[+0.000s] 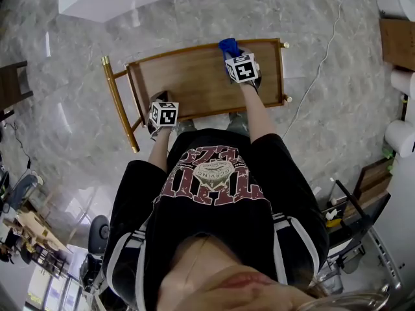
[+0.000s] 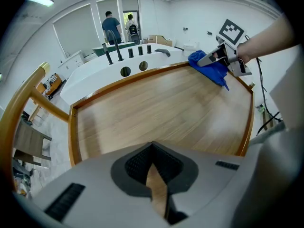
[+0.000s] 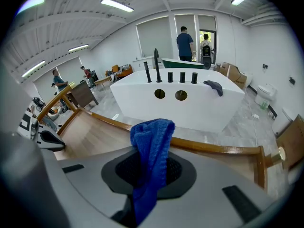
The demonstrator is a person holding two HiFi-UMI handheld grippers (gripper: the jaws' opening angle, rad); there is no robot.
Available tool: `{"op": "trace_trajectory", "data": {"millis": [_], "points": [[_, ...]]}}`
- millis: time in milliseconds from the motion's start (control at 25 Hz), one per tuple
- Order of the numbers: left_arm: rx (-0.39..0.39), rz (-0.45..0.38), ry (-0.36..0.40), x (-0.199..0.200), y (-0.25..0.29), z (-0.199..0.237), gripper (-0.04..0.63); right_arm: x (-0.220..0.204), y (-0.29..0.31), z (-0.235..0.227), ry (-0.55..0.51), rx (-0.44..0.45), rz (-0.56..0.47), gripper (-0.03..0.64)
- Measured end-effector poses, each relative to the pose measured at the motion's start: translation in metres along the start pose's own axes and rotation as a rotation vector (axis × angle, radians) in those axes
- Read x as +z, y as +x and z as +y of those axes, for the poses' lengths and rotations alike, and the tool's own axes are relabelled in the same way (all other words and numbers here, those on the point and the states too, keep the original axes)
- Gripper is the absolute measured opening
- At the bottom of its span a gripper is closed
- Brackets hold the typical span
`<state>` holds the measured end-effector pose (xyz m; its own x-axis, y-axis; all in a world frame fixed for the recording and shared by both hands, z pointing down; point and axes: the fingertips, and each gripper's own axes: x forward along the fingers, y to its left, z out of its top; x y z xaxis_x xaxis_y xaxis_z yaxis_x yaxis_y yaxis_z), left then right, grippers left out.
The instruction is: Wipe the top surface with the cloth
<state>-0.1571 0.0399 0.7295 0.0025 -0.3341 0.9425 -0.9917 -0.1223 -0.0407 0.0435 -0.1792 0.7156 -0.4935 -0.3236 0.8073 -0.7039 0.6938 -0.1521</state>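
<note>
Overhead, cloth (image 1: 227, 45) half-hidden, right tool (image 3: 150, 175) clamping it

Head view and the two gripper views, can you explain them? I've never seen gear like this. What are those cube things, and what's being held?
There is no robot here. A person stands over a wooden cart top with a hand-held gripper in each hand. The marker cubes are part of those tools. The head view looks down from the person's head, and each gripper view looks along that tool's own jaws. The right hand-held gripper is clamped on a blue cloth at the top's far edge. The left hand-held gripper is at the near edge with its jaw tips together, holding nothing. Nothing else lies on the top.
</note>
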Motion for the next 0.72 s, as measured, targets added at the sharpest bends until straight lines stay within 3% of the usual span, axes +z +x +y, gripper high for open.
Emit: {"op": "trace_trajectory", "data": {"millis": [320, 440, 600, 720], "points": [[0.023, 0.019, 0.011, 0.001, -0.001, 0.0, 0.046, -0.004, -0.007, -0.019, 0.019, -0.016, -0.009, 0.058], [0.039, 0.012, 0.085, 0.014, -0.003, -0.013, 0.046, -0.007, -0.01, -0.022, 0.035, -0.029, -0.009, 0.058], [-0.126, -0.126, 0.273, 0.078, 0.002, -0.094, 0.046, -0.006, -0.009, -0.03, 0.076, -0.026, -0.019, 0.058], [-0.267, -0.111, 0.36, 0.107, 0.01, -0.157, 0.046, -0.004, -0.009, -0.032, 0.066, -0.024, -0.018, 0.058]]}}
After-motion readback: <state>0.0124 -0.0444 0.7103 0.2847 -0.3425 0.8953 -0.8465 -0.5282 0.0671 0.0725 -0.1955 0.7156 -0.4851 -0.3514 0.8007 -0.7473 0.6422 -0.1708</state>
